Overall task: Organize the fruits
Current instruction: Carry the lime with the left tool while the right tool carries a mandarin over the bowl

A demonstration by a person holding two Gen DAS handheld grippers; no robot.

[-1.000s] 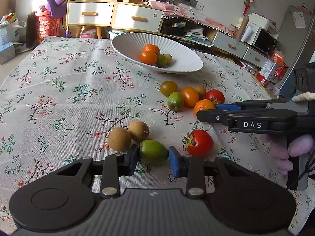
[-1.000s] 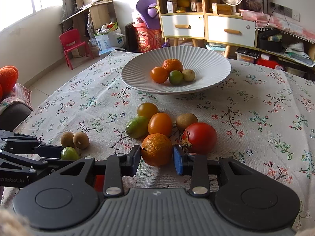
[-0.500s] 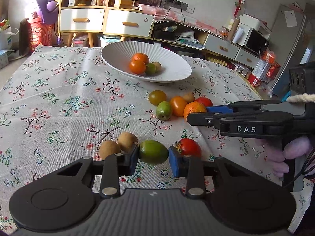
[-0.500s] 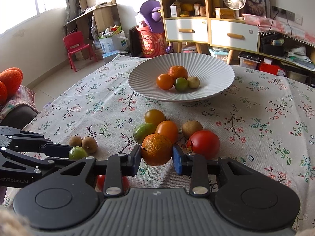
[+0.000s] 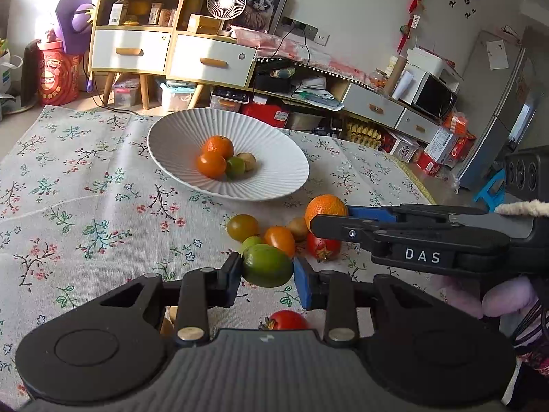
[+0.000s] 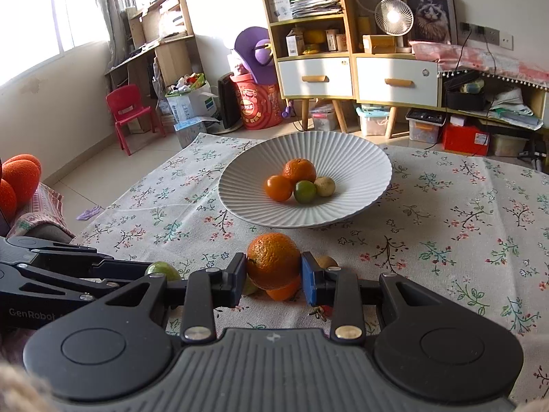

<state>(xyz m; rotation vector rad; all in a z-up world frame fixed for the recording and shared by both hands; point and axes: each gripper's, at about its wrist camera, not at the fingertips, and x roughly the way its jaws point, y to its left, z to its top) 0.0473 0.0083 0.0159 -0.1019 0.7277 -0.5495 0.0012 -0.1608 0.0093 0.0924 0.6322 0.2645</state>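
Both fruits have left the cloth since a second ago. In the left wrist view our left gripper [image 5: 267,272] clamps a smooth green oval fruit [image 5: 267,265] between its pads, and that fruit now hangs at the lower centre of the frame, above the loose fruit on the flowered tablecloth [image 5: 85,213], where earlier it sat on the cloth beside two brown round ones. In the right wrist view our right gripper [image 6: 273,276] grips a dimpled orange mandarin [image 6: 273,261] the same way, now up off the pile it lay in a second ago. We judge both pickups done, so what remains for this pair is the carry to the dish and the release.

The wide white ribbed bowl [image 5: 178,137] stands in the upper middle of both frames, well beyond the held fruits. It already holds four pieces clustered near its centre: a mandarin at the back, a smooth orange round fruit [image 6: 278,187] in front of it, a green one [image 6: 304,191] and a pale brownish one [image 6: 325,186] to the right, all touching or nearly so.

Still on the cloth in the left view are a dark olive round fruit [image 5: 243,227], an orange oval one, a small brown one, a red tomato [image 5: 322,247] partly behind the right tool, and another red tomato [image 5: 286,320] at the bottom, under our left tool.
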